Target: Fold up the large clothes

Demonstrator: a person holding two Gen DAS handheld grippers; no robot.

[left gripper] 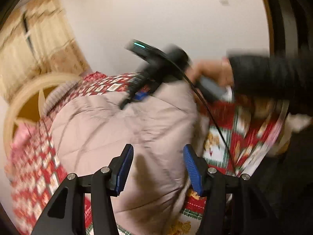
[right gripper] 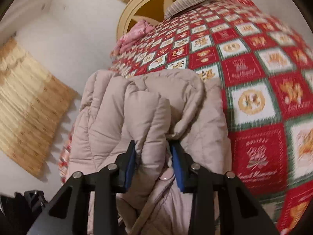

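A pale pink quilted puffer jacket [left gripper: 117, 129] lies on a bed with a red, white and green patchwork quilt [left gripper: 33, 176]. My left gripper [left gripper: 158, 152] is open just above the jacket, nothing between its blue pads. In the left wrist view my right gripper [left gripper: 140, 96] is at the jacket's far edge, held by a hand in a black sleeve. In the right wrist view my right gripper [right gripper: 152, 152] is shut on a thick fold of the jacket [right gripper: 148, 113], bunched up over the quilt [right gripper: 254, 78].
A cream round headboard [right gripper: 133, 7] stands at the bed's far end, with a pink pillow [right gripper: 137, 33] and a grey knitted garment [right gripper: 187, 2] near it. A beige fringed rug [right gripper: 25, 105] lies on the white floor beside the bed.
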